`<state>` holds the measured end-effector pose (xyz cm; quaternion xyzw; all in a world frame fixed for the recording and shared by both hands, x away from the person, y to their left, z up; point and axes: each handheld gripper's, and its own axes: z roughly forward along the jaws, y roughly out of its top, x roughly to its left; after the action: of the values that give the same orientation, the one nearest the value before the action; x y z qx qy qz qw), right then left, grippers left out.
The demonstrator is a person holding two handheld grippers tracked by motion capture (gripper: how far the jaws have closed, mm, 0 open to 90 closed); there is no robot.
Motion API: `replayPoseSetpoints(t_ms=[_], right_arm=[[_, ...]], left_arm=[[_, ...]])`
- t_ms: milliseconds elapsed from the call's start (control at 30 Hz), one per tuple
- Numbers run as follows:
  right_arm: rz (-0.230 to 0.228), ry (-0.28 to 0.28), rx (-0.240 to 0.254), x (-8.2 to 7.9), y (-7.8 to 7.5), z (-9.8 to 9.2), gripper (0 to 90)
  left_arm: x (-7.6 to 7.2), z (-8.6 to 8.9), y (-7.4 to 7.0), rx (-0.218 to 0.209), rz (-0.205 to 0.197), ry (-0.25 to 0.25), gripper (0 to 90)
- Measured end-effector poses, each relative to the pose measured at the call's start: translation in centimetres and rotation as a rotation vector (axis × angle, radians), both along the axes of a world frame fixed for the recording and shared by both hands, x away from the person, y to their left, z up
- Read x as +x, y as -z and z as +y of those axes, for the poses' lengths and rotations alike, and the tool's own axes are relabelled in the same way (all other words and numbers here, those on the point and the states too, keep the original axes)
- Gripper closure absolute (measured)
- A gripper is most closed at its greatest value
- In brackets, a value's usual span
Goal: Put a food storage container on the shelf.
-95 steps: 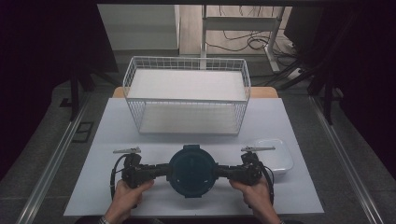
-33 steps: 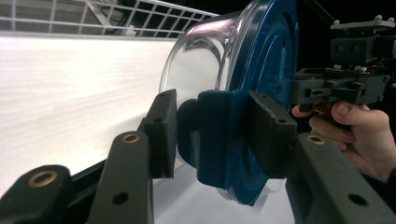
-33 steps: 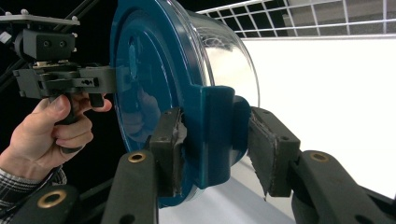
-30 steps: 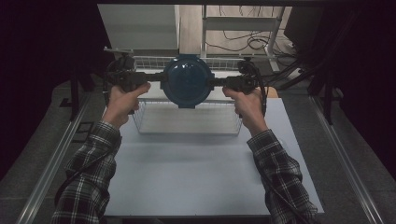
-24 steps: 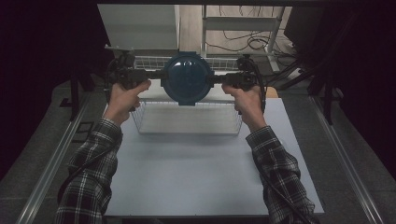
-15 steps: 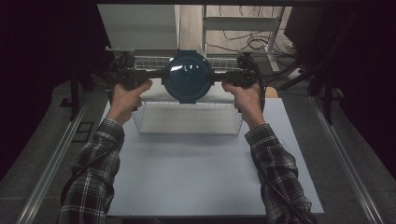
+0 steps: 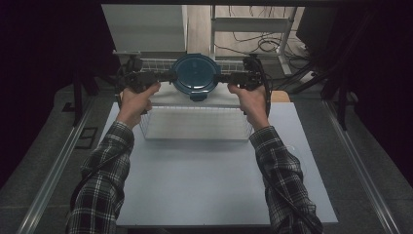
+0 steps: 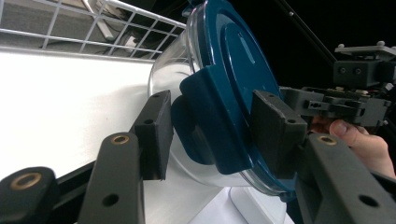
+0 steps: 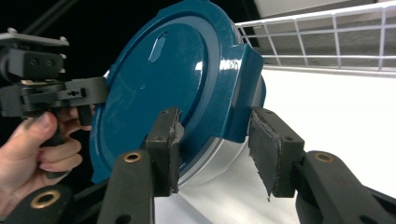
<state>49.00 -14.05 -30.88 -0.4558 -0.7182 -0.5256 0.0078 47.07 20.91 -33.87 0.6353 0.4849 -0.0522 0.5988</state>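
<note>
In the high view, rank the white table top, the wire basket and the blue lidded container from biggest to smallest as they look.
1. table top
2. wire basket
3. blue lidded container, though it is held up nearer the camera

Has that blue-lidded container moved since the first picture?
Yes. The blue-lidded container went from the table's near edge, in front of the wire basket, to above the basket's far side.

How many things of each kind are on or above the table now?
Container with blue lid: 1
Wire basket: 1
Tongs: 2, left and right
Total: 4
</note>
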Motion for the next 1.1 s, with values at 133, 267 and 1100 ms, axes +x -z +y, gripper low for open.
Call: replayPoseSetpoints(t_ms=[133, 267, 1100], right_arm=[[-0.015, 0.030, -0.036, -0.1, -0.2, 0.3, 54.1], [-0.025, 0.067, -0.036, 0.0, -0.1, 0.3, 53.7], [-0.158, -0.033, -0.116, -3.9, 1.2, 0.1, 86.9]], left_arm=[[0.3, -0.5, -0.4, 0.040, -0.010, -0.012, 48.5], [0.5, -1.1, -0.5, 0.122, -0.037, -0.051, 49.7], [-5.7, -3.3, 0.5, 0.345, -0.235, -0.089, 85.4]])
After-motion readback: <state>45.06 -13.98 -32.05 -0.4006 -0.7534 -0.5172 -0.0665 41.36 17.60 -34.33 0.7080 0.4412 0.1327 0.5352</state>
